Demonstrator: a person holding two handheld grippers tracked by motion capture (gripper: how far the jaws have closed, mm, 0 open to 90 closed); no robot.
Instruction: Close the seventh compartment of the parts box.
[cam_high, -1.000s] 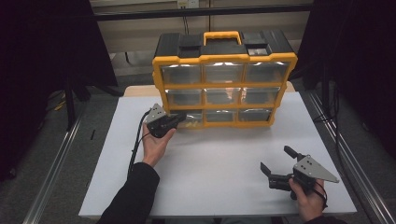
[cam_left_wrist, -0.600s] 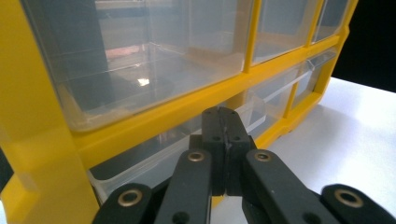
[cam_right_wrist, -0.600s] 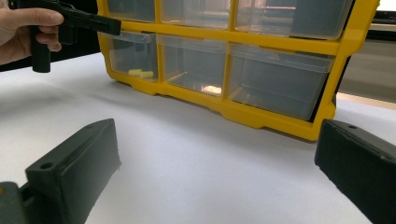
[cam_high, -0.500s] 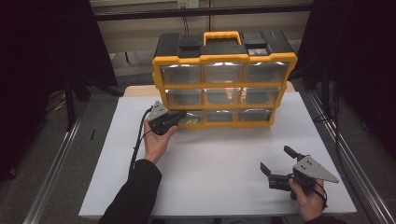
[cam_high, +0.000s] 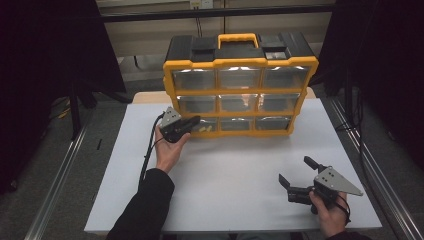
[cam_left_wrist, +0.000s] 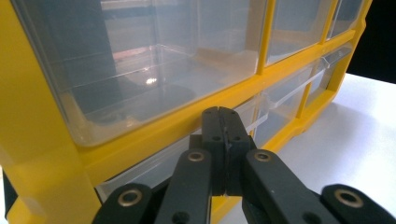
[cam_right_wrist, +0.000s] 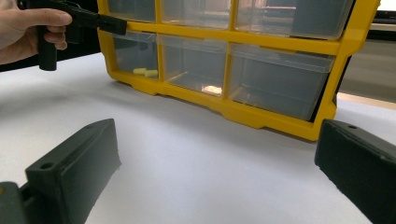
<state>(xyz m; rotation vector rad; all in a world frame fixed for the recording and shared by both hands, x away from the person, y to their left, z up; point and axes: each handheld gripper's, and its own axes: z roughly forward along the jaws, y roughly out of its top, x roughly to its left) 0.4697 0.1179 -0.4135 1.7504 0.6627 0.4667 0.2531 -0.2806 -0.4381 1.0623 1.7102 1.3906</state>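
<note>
Left gripper (cam_high: 196, 120) held clenched, empty, at bottom-left drawer (cam_high: 206, 125) of yellow organizer (cam_high: 240, 91); right gripper (cam_high: 296, 172) spread wide, empty.

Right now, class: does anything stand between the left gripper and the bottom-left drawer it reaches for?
Nothing visible. The left gripper, jaws shut, is already at the bottom-left drawer of the yellow organizer.

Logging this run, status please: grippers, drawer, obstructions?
Left gripper shut at the bottom-left drawer of the yellow organizer. Right gripper open, resting apart on the table. Nothing between.
</note>
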